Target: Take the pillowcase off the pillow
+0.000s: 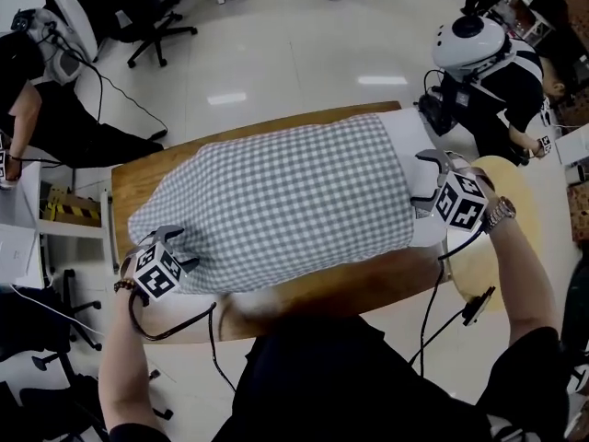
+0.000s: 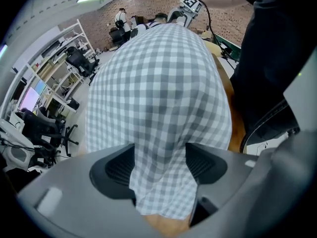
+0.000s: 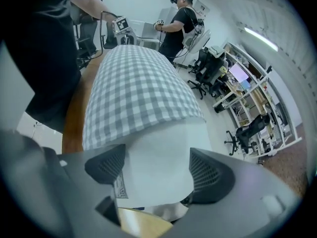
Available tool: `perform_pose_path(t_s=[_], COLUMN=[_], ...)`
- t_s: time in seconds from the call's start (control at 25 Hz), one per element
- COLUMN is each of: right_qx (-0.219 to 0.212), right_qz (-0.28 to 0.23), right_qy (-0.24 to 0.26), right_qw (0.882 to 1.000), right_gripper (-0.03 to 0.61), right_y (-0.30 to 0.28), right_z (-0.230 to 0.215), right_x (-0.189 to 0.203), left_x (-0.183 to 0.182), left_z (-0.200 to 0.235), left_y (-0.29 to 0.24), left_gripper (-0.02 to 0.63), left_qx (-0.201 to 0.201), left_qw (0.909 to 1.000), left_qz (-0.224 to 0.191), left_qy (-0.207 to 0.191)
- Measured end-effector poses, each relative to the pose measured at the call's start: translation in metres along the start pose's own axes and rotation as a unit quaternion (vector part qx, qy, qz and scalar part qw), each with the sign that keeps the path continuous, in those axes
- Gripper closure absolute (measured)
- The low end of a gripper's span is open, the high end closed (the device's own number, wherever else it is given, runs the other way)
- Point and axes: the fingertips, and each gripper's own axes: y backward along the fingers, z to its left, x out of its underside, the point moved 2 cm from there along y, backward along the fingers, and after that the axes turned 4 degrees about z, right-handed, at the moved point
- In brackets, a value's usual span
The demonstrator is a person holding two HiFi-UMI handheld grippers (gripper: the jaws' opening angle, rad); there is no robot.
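Left tool (image 1: 175, 247), jaws apart, straddles the pillowcase (image 1: 276, 201) corner at eight o'clock. Right tool (image 1: 421, 187), also open, straddles the bare pillow (image 1: 405, 141) at three. The long axis runs between them.

Left gripper (image 1: 171, 243) and right gripper (image 1: 425, 182) pointed steeply down, forearms spread, jaws wide apart (neither clamped).

You had a grey-and-white checked pillowcase (image 1: 276, 201) over a plain white pillow (image 1: 409, 150), on a brown wooden table (image 1: 368, 284).

bright even light, fisheye-warped edges
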Motion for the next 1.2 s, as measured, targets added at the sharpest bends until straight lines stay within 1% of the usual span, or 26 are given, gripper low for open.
perform_pose_path(t_s=[0.12, 0.24, 0.36, 0.44, 0.64, 0.76, 0.92, 1.08, 1.12, 1.2], right_qx=[-0.009, -0.027, -0.045, -0.055, -0.078, -0.08, -0.08, -0.068, -0.062, -0.052], right_qz=[0.011, 0.028, 0.05, 0.06, 0.062, 0.061, 0.056, 0.051, 0.05, 0.047], right_qy=[0.02, 0.037, 0.046, 0.048, 0.049, 0.048, 0.048, 0.05, 0.048, 0.04], right_qw=[1.0, 0.999, 0.997, 0.996, 0.994, 0.994, 0.994, 0.995, 0.996, 0.997], right_gripper=[0.17, 0.172, 0.176, 0.179, 0.189, 0.186, 0.184, 0.175, 0.158, 0.097], right_y=[-0.011, -0.019, -0.022, -0.027, -0.038, -0.045, -0.066, -0.079, -0.083, -0.091], right_z=[0.004, -0.001, -0.015, -0.016, -0.018, -0.02, -0.022, -0.03, -0.031, -0.033], right_x=[0.006, 0.007, 0.011, 0.014, 0.02, 0.028, 0.031, 0.027, 0.026, 0.028], left_x=[-0.007, -0.013, -0.025, -0.029, -0.03, -0.032, -0.027, -0.022, -0.02, -0.016], left_z=[-0.002, 0.002, 0.015, 0.017, 0.024, 0.024, 0.028, 0.037, 0.038, 0.038], left_y=[-0.008, -0.011, -0.015, -0.022, -0.036, -0.051, -0.064, -0.072, -0.074, -0.079], left_gripper=[0.285, 0.291, 0.326, 0.347, 0.405, 0.44, 0.464, 0.496, 0.504, 0.518], left_qx=[0.007, 0.015, 0.014, 0.014, 0.009, 0.006, 0.002, 0.0, -0.001, -0.003], left_qw=[1.0, 0.9998, 0.9998, 0.9998, 0.9997, 0.9996, 0.9994, 0.9994, 0.9993, 0.9992], left_qz=[0.002, 0.01, 0.015, 0.015, 0.023, 0.025, 0.033, 0.034, 0.034, 0.036], left_qy=[0.002, 0.003, 0.0, -0.001, 0.003, 0.008, 0.011, 0.013, 0.014, 0.014])
